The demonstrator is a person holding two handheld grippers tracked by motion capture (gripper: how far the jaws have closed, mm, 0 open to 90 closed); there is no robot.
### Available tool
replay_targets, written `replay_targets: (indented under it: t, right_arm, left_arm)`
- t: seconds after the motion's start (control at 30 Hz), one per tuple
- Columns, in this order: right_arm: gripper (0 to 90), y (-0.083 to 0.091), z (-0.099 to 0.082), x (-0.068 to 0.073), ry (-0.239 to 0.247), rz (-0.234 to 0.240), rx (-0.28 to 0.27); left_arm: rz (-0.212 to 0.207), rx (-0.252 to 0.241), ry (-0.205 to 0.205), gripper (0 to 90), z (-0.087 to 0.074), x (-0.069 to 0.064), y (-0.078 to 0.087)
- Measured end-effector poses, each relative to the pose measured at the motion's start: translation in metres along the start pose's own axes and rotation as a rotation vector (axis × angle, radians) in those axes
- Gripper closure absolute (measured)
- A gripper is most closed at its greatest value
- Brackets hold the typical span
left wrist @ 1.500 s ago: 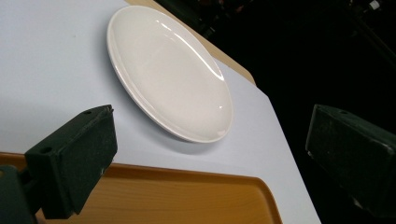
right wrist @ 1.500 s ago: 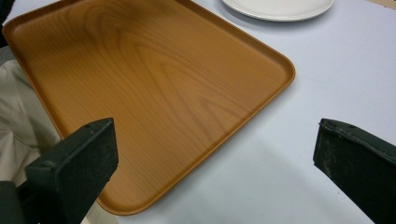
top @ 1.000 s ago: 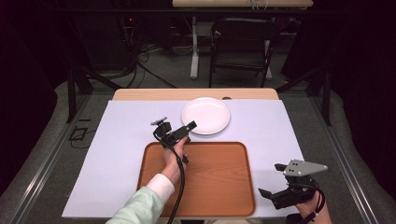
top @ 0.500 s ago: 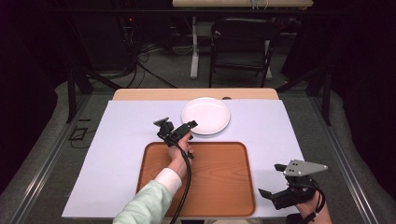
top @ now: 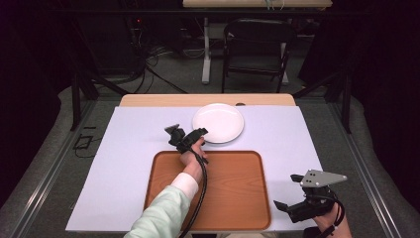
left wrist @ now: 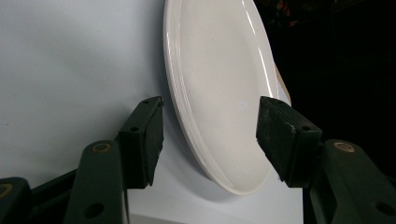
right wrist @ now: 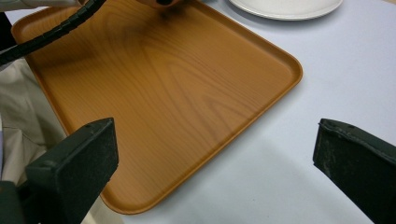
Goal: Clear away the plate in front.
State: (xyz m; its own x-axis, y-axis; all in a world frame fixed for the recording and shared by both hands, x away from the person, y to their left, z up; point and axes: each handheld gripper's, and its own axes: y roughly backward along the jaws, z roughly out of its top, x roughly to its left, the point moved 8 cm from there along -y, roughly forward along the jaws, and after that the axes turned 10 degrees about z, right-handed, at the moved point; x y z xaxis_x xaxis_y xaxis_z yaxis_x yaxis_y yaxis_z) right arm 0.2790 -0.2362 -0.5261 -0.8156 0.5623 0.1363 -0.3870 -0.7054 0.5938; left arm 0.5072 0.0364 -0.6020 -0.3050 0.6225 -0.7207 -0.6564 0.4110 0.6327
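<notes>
Left tongs (left wrist: 210, 140) closing astride plate (left wrist: 219, 93) rim (untouched).

Plate (left wrist: 215, 93) top cut off; tray (right wrist: 154, 93) corner cropped.

Bright overhead light floods the tabletop (top: 129, 163) while the room behind stays dark. The plate (left wrist: 219, 93) beyond the left claw (left wrist: 210, 140) shows soft glare streaks and casts a faint shadow. Both views riding on the claws are slightly soft close up.
</notes>
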Motion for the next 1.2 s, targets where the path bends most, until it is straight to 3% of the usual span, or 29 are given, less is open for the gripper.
replay_targets:
  t: [0.17, 0.47, 0.7, 0.97, 1.2]
  right_arm:
    - [0.0, 0.000, 0.000, 0.000, 0.001, 0.001, -0.001]
    - [0.0, 0.000, 0.000, 0.000, -0.001, 0.001, -0.001]
    - [0.0, -0.001, 0.000, 0.000, -0.002, 0.003, -0.001]
    - [0.0, -0.002, 0.000, 0.000, -0.004, 0.003, 0.002]
    - [0.0, -0.001, 0.000, 0.000, -0.003, 0.004, 0.000]
  left_arm:
    - [0.029, 0.003, 0.017, 48.3, 0.001, 0.002, -0.006]
    - [0.019, 0.003, 0.078, 57.1, 0.002, 0.004, -0.015]
    - [0.025, -0.012, 0.103, 63.3, 0.002, 0.004, -0.018]
    - [0.050, -0.023, 0.075, 63.1, 0.004, 0.001, -0.022]
    - [0.050, -0.040, 0.092, 75.2, 0.003, 0.006, -0.024]
